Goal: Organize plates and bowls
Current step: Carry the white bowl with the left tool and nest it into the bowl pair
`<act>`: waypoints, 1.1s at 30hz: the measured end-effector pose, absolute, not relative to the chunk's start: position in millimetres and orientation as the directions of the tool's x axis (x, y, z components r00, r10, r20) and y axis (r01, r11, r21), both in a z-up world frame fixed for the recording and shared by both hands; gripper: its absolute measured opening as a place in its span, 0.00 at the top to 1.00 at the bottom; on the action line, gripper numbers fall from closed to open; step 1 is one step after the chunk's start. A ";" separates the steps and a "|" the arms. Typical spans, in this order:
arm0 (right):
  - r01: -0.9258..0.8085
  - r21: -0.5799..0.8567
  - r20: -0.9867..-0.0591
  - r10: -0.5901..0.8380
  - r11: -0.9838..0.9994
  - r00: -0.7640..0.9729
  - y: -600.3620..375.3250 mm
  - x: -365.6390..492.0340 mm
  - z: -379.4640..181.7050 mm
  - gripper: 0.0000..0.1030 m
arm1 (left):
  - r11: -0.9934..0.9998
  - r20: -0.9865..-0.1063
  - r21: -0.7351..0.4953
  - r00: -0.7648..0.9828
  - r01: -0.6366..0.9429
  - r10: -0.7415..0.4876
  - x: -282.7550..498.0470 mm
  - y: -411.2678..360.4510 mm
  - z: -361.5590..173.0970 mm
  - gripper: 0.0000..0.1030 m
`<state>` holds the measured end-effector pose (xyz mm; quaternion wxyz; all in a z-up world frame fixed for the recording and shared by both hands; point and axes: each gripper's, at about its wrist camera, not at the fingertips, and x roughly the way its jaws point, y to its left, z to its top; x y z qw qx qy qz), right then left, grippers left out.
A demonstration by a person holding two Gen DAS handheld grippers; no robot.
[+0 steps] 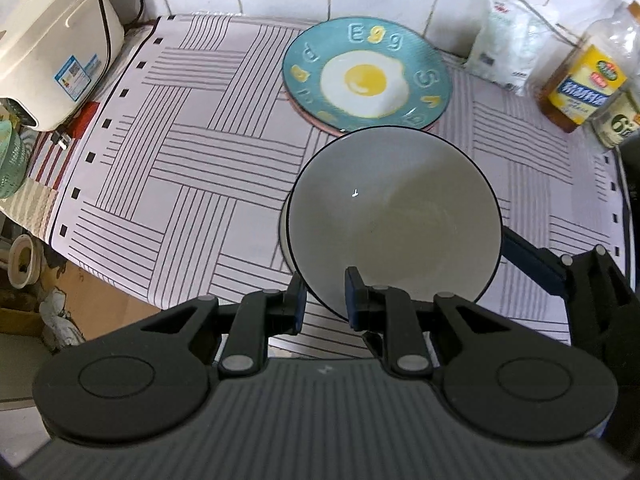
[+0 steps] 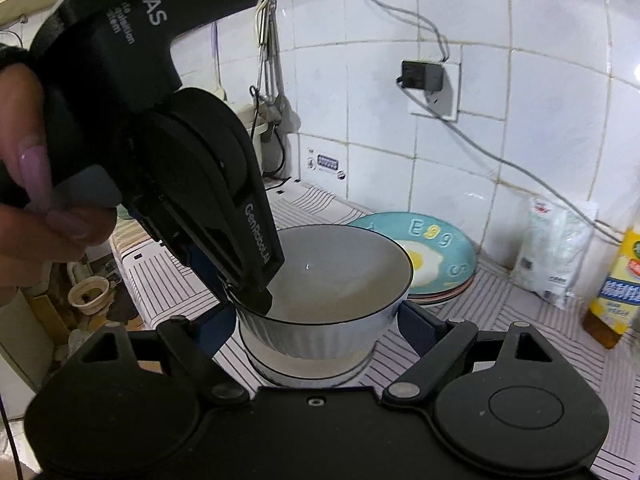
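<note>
A white bowl [image 1: 394, 216] with a thin black rim and a ribbed outer wall [image 2: 320, 332] hangs low over the striped cloth. It sits just above a second, similar bowl [image 2: 308, 372]. My left gripper [image 1: 326, 304] points steeply down and is shut on the near rim of the upper bowl, one pad inside and one outside. My right gripper [image 2: 316, 316] stands wide around the same bowl, its blue pads [image 2: 418, 318] lying against the bowl's two sides. Behind the bowl, a teal plate [image 1: 366, 76] with a fried-egg picture tops a small stack of pinkish plates.
A cream rice cooker [image 1: 52, 40] with its cord stands at the back left. A white bag [image 1: 508, 44], an oil bottle [image 1: 584, 80] and a jar [image 1: 616, 124] line the back right wall. The table edge [image 1: 132, 288] drops off at the left. A person's hand [image 2: 28, 168] holds the left gripper.
</note>
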<state>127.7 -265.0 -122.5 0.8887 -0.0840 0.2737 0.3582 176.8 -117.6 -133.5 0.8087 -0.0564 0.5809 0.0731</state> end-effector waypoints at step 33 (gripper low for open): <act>-0.666 0.095 -0.604 0.575 0.740 0.552 -250.2 140.6 -149.4 0.13 | 0.978 -0.958 -0.034 0.285 -0.205 0.027 187.9 -104.0 -165.1 0.76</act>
